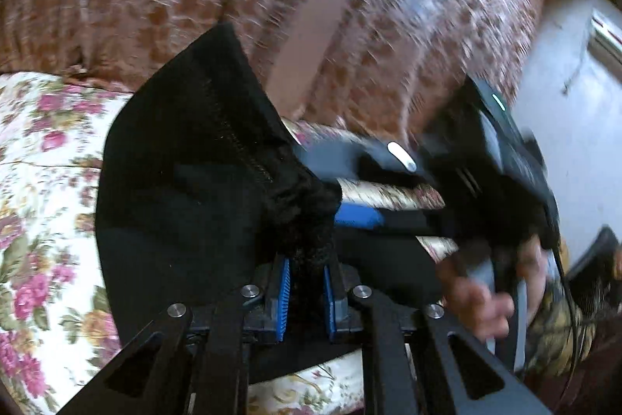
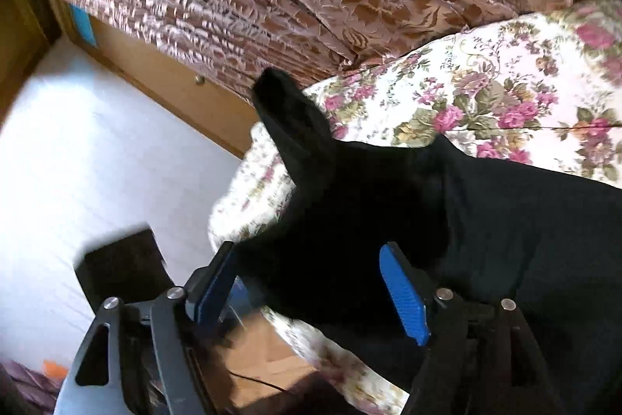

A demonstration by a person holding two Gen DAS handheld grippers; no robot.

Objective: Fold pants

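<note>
On the bed [image 1: 46, 181], covered by a flowered sheet, black pants [image 1: 186, 158] are seen partly lifted. At the left of the left wrist view the sheet lies bare; toward the middle a bunched, ribbed edge of the pants, possibly the waistband, is pinched between the blue pads of the left gripper [image 1: 307, 292], which is closed on the cloth. Further right in that view the right gripper [image 1: 369, 197] is seen reaching toward the same bunch, held by a hand [image 1: 482, 298]; blur prevents telling whether it touches the cloth.

In the right wrist view a pale floor [image 2: 77, 150] is seen at the left, then a raised point of the pants [image 2: 295, 111], then the broad black body of the pants spread over the bed to the right. The right gripper [image 2: 311, 282] is held wide, its pads apart with cloth lying between them but not pressed.

The fold is judged to be at an early or middle stage: one edge is gathered and raised, but no neat, flat fold is shown, and laying over and smoothing appear to be left.

No container is visible in either view, so nothing can be said of contents.
</note>
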